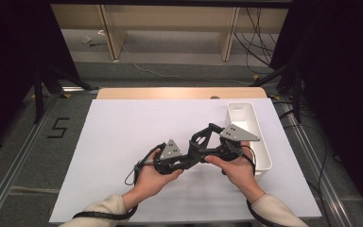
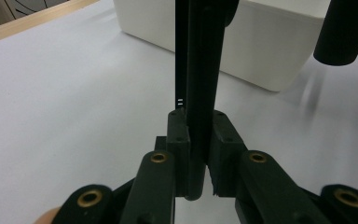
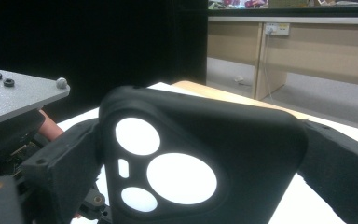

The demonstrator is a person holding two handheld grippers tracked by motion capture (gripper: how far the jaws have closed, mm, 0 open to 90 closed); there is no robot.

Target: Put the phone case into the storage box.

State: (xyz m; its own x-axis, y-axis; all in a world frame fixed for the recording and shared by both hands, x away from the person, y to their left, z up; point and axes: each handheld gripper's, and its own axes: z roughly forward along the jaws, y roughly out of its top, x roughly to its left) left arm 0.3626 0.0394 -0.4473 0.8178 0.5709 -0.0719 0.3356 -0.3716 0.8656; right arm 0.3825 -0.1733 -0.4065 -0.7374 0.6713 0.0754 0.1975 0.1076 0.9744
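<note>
While both hands meet low on the white counter [image 1: 123, 137], a black phone case [image 3: 200, 163] sits between the two tools, at about five o'clock from the counter's middle in the high view. The left tool [image 2: 200, 149] pinches the case by its thin edge: in the left gripper view the case rises as a dark upright strip straight up from between the two black pads, which press on it from either side. The left hand [image 1: 153, 177] holds that tool at roughly six o'clock, its grey three-cornered plate facing up.

In the right gripper view the case lies broadside between the jaws of the right tool [image 3: 196, 154], its round and oval camera cutouts showing white at seven o'clock. The right jaws stand wide at either side of the case and seem to touch its two ends, though the close, dark view leaves it unclear whether they press on it; I cannot tell. The right hand [image 1: 236, 165] sits at about four o'clock.

A white bin [image 1: 253, 137] stands on the counter at three o'clock, just beyond the right tool, its long side running along the counter's right edge.
</note>
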